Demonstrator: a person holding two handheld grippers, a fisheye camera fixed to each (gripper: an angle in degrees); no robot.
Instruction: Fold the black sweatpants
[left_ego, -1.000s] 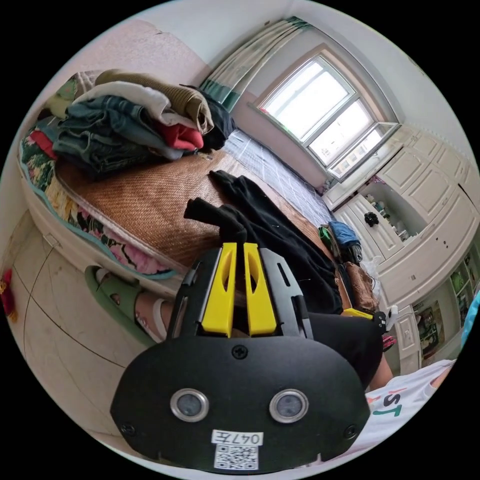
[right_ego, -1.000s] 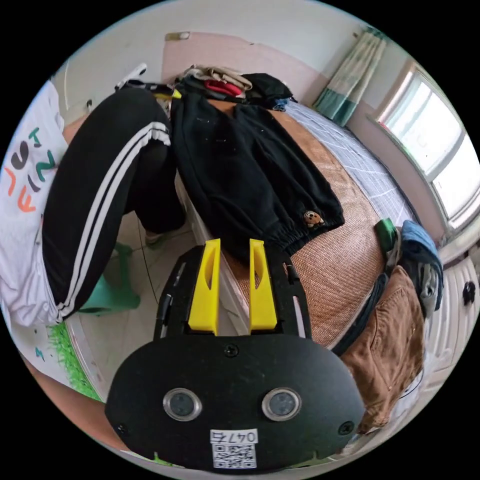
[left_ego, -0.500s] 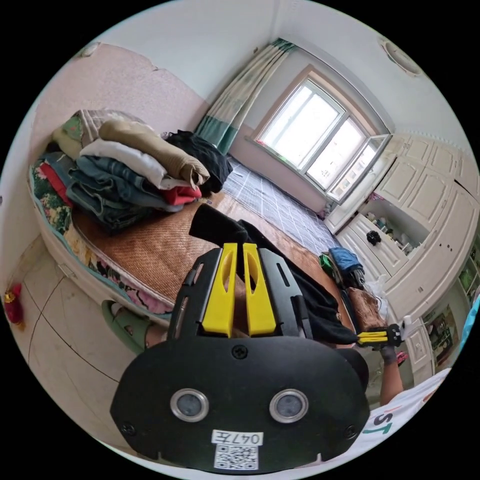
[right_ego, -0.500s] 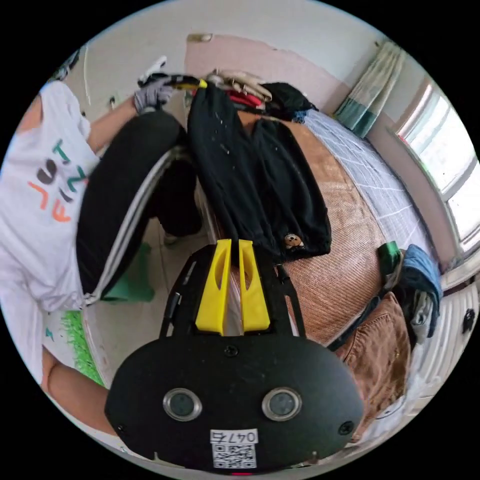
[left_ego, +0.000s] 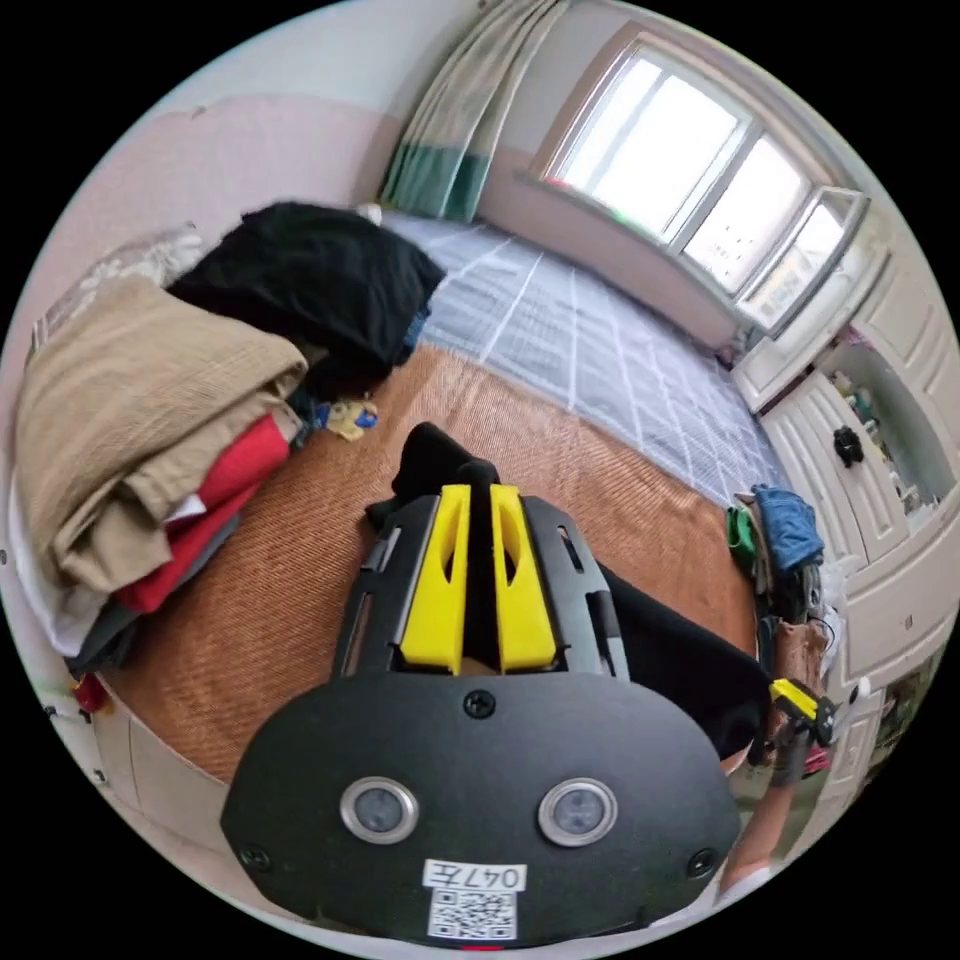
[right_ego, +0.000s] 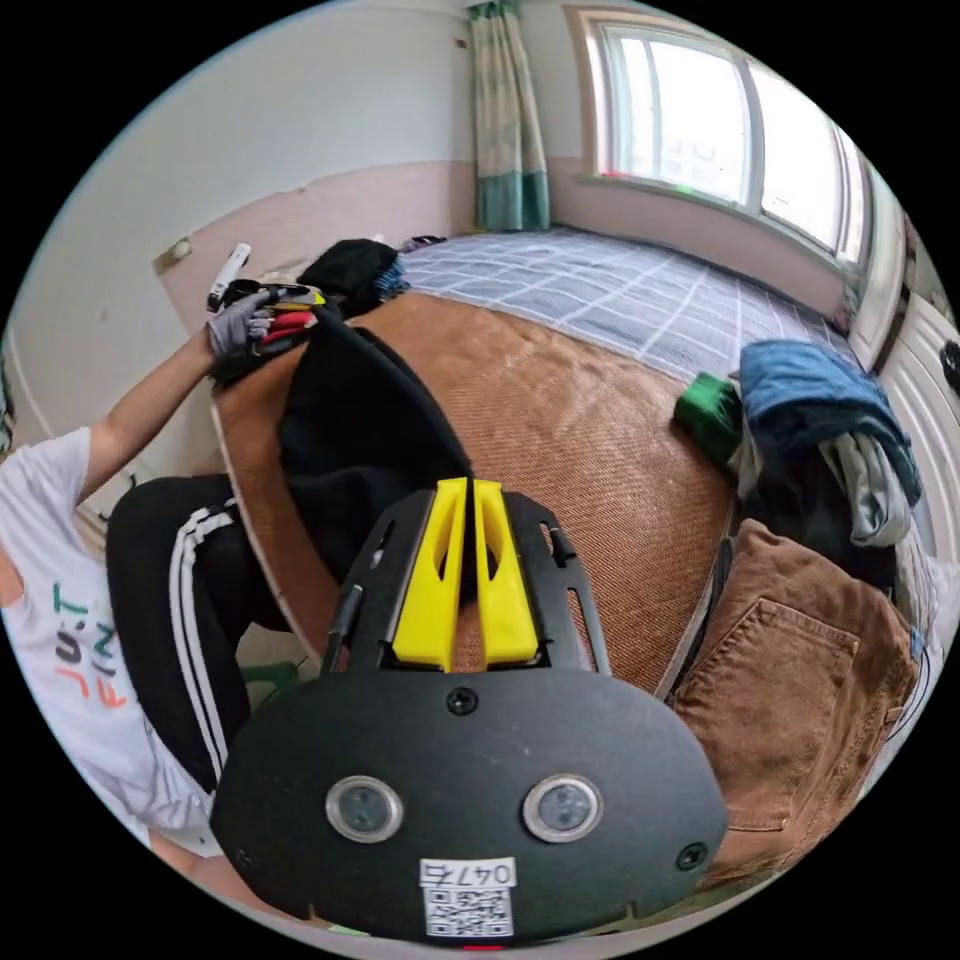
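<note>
The black sweatpants (right_ego: 350, 440) hang stretched in a band between my two grippers above the woven mat (right_ego: 590, 450) on the bed. My right gripper (right_ego: 461, 487) is shut on their near end, with black cloth between the yellow jaws. At the far left, my left gripper (right_ego: 292, 298) sits in a gloved hand (right_ego: 238, 325) and holds the other end. In the left gripper view the left gripper (left_ego: 478, 492) is shut on a bunched fold of the sweatpants (left_ego: 435, 462), which trail off to the right gripper (left_ego: 797, 697) at the lower right.
A stack of folded clothes (left_ego: 150, 420) and a black garment (left_ego: 310, 280) lie at one end of the bed. A loose heap of clothes (right_ego: 820, 420) and brown corduroy trousers (right_ego: 800, 680) lie at the other. Beyond the mat are a grey checked sheet (right_ego: 620, 290) and a window (right_ego: 720, 130).
The right gripper went from open to shut on the sweatpants' end. Both grippers have risen and carried the sweatpants from lying at the bed's edge to stretched over the mat.
</note>
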